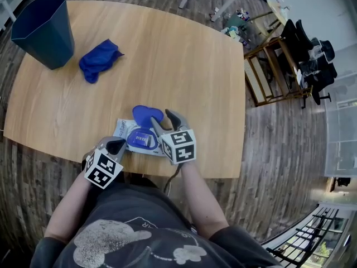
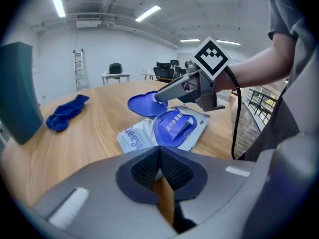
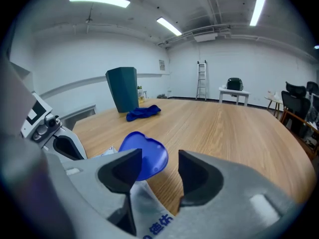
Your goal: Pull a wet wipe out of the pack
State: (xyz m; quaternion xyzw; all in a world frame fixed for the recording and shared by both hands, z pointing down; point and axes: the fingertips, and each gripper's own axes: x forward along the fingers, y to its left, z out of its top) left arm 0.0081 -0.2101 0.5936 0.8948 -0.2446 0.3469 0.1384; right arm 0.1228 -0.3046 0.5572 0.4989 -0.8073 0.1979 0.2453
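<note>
The white-and-blue wet wipe pack (image 1: 129, 134) lies flat near the table's front edge. Its blue lid (image 1: 148, 115) is flipped open and stands up behind the oval opening (image 2: 173, 127). My left gripper (image 1: 118, 145) sits at the pack's near left corner with its jaws shut, and a pale sliver of the pack's edge shows between the pads (image 2: 172, 169). My right gripper (image 1: 165, 121) hovers over the pack's right side, jaws open with nothing pressed between them. In the right gripper view the lid (image 3: 145, 159) shows past the gap and the pack (image 3: 149, 215) lies below it.
A dark teal bin (image 1: 44, 29) stands at the table's far left corner, with a crumpled blue cloth (image 1: 99, 59) beside it. The table's front edge (image 1: 184, 175) runs just under my hands. A wooden rack (image 1: 273, 66) and chairs stand off to the right.
</note>
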